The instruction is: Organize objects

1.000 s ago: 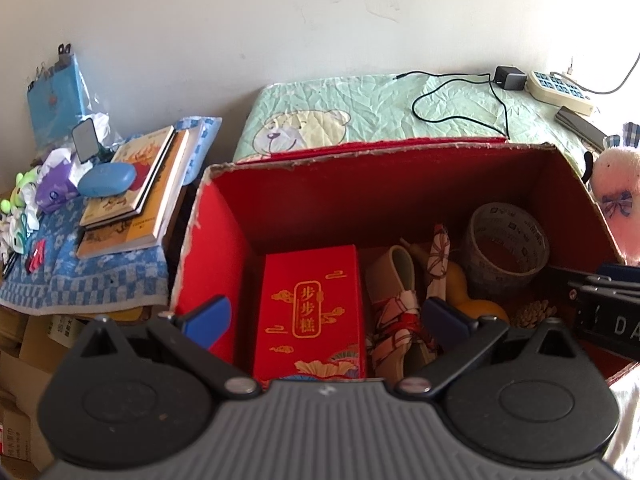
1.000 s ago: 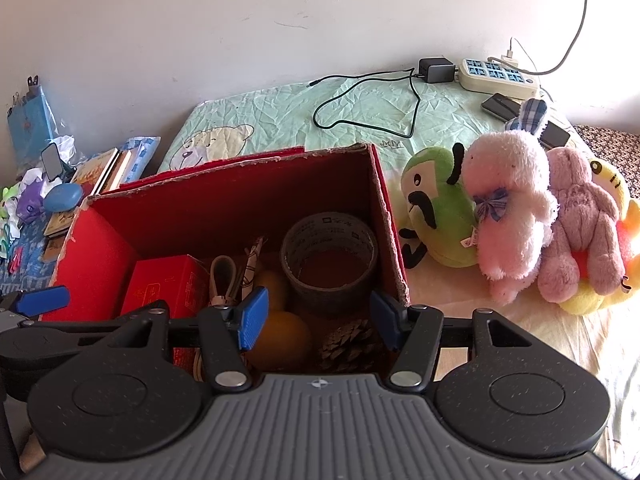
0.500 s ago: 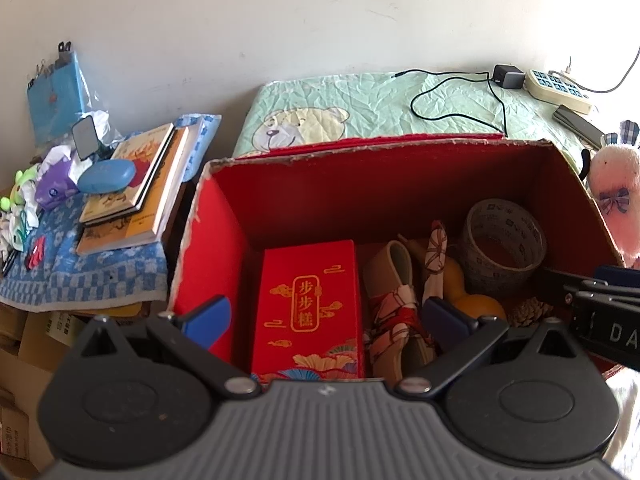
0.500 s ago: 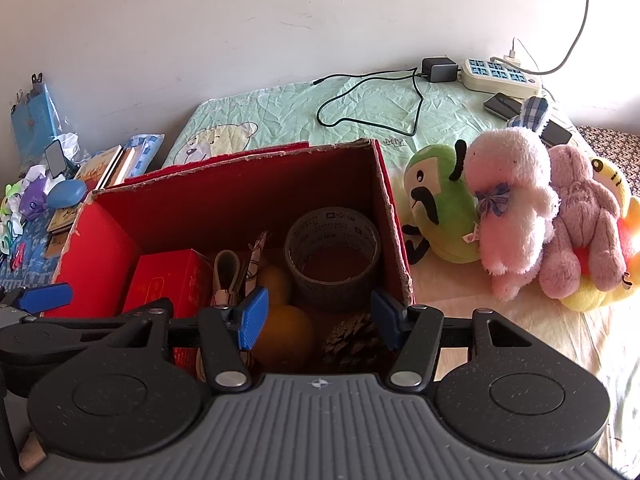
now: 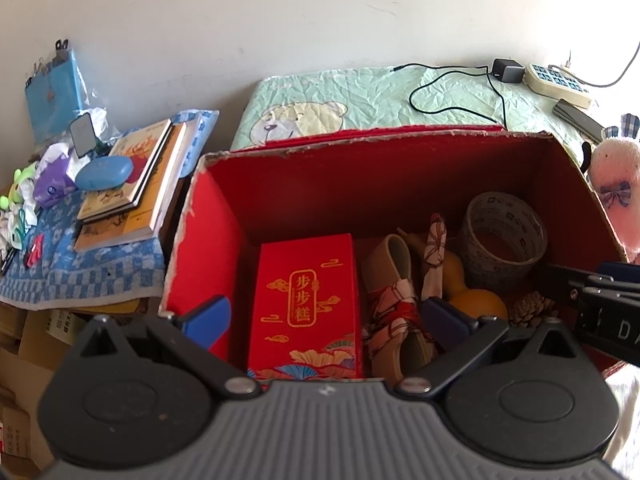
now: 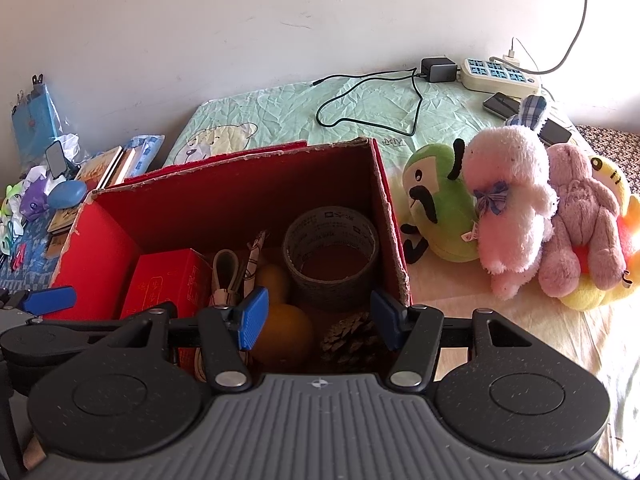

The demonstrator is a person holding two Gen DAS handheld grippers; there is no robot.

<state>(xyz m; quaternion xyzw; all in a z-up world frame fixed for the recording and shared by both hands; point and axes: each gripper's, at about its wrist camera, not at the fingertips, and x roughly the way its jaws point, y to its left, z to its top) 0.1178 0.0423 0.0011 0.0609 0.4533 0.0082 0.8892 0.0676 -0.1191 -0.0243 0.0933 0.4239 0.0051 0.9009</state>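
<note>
Left wrist view: both grippers' fingers spread, empty, above red gift box (image 5: 306, 304) lettered 步步糕.

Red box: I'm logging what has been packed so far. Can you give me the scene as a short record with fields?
container: red box, open at the top, on the bed
inside, left: red gift carton
inside, middle: patterned fabric slippers, orange gourd
inside, right: tape roll, pine cone
outside, right of box: plush toys on the bed
outside, left of box: stack of books
left gripper: jaws open, empty, above the box
right gripper: jaws open, empty, above the box
</note>
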